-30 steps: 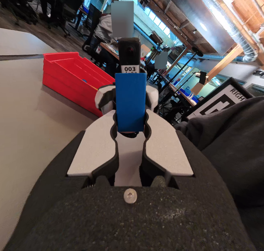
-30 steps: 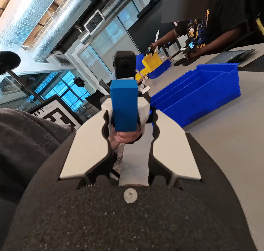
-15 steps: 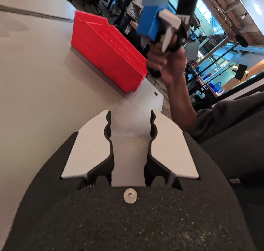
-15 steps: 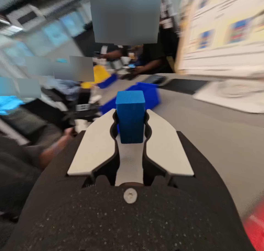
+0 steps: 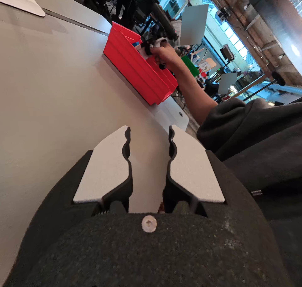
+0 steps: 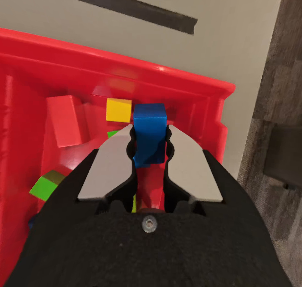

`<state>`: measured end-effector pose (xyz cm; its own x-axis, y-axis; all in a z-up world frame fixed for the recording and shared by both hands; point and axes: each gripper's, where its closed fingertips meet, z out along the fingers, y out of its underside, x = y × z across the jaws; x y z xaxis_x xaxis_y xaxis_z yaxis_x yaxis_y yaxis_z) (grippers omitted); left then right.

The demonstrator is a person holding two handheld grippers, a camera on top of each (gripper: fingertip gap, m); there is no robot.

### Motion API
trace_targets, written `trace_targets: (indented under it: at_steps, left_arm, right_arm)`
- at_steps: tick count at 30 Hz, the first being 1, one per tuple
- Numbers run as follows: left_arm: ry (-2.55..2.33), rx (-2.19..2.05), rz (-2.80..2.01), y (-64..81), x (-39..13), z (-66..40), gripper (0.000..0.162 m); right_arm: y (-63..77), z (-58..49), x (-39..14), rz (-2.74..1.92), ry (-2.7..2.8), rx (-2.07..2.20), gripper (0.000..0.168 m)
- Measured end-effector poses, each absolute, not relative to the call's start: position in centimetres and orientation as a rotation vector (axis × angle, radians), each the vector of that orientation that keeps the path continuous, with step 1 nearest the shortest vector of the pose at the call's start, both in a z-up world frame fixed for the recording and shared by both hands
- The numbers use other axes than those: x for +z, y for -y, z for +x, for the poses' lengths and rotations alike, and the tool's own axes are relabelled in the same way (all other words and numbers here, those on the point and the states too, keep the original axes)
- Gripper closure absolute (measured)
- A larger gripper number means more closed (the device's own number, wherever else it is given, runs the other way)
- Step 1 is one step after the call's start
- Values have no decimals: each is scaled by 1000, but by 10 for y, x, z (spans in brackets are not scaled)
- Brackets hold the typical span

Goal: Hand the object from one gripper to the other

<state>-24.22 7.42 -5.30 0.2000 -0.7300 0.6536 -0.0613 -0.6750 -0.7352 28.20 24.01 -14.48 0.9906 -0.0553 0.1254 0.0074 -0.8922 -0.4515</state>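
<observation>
My right gripper (image 6: 149, 127) is shut on a blue block (image 6: 149, 132) and holds it inside a red bin (image 6: 114, 63), pointing down over its right end. In the left wrist view the same gripper (image 5: 145, 48), held by a hand, reaches into the red bin (image 5: 130, 66), and a bit of the blue block (image 5: 135, 43) shows there. My left gripper (image 5: 149, 129) is open and empty, low over the grey table (image 5: 49, 91), well back from the bin.
Inside the bin lie a red block (image 6: 65, 120), a yellow cube (image 6: 118, 110) and green cubes (image 6: 44, 187). A black tape strip (image 6: 114, 6) crosses the table behind the bin. The table edge and grey carpet (image 6: 277, 99) are at the right. A dark sleeve (image 5: 253, 140) fills the right of the left wrist view.
The blue block passed from my left gripper to my right one. My left gripper opened and drew back. My right gripper swung away and down into the red bin with the block.
</observation>
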Motion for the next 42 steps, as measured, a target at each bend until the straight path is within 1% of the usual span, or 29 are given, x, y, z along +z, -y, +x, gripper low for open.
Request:
trace_targets:
  at_steps: [3,7,14,16,18,21,23,25,28,30,31,32,33,35,37,38,40,42]
  left_arm:
    - [-775,-1461,-1916,-70,-53,-242,119]
    - [-787,-1491,-1919,-65,-54,-240,119]
    - [-781,-1472,-1929,-64,-58,-243,119]
    - [-764,-1490,-1923,-65,-57,-245,119]
    - [-752,-1489,-1927,-66,-56,-247,119]
    - [-753,-1428,-1938,-69,-54,-254,118]
    - [-752,-1340,-1953,-77,-54,-263,118]
    - [-748,-1232,-1958,-89,-50,-274,117]
    - [-708,-1080,-1960,-121,-36,-295,112]
    - [-647,-957,-2019,-155,-32,-313,112]
    - [-615,-880,-2082,-175,-36,-324,110]
    - [-601,-796,-2155,-196,-43,-335,106]
    - [-594,-704,-2227,-218,-53,-346,106]
    - [-522,-510,-2409,-263,-82,-369,106]
    - [-387,-411,-2590,-303,-109,-380,105]
    - [-327,-407,-2623,-322,-117,-379,106]
    - [-262,-390,-2642,-355,-127,-371,117]
    - [-268,-279,-2685,-377,-137,-371,117]
  right_arm:
    - [-239,288,-163,-2739,-99,-260,134]
    - [-238,286,-181,-2832,-137,-280,133]
    - [-236,291,-189,-2883,-162,-276,133]
    - [-234,291,-187,-2877,-128,-301,130]
    - [-229,292,-165,-2818,-103,-383,125]
    - [-212,281,-99,-2582,-105,-428,127]
    - [-194,249,-57,-2394,-65,-305,127]
    - [-172,193,-30,-2185,16,-71,126]
    - [-133,94,-18,-1876,106,285,127]
    - [-108,40,-32,-1752,105,446,127]
    - [-99,21,-44,-1738,102,471,129]
    - [-93,13,-57,-1745,80,428,134]
    - [-89,9,-66,-1739,57,388,135]
    - [-83,-8,-68,-1702,49,488,131]
    - [-82,-19,-66,-1690,77,591,128]
    - [-83,-17,-67,-1694,77,587,128]
    - [-84,-9,-67,-1688,68,563,128]
    - [-84,0,-70,-1693,40,557,128]
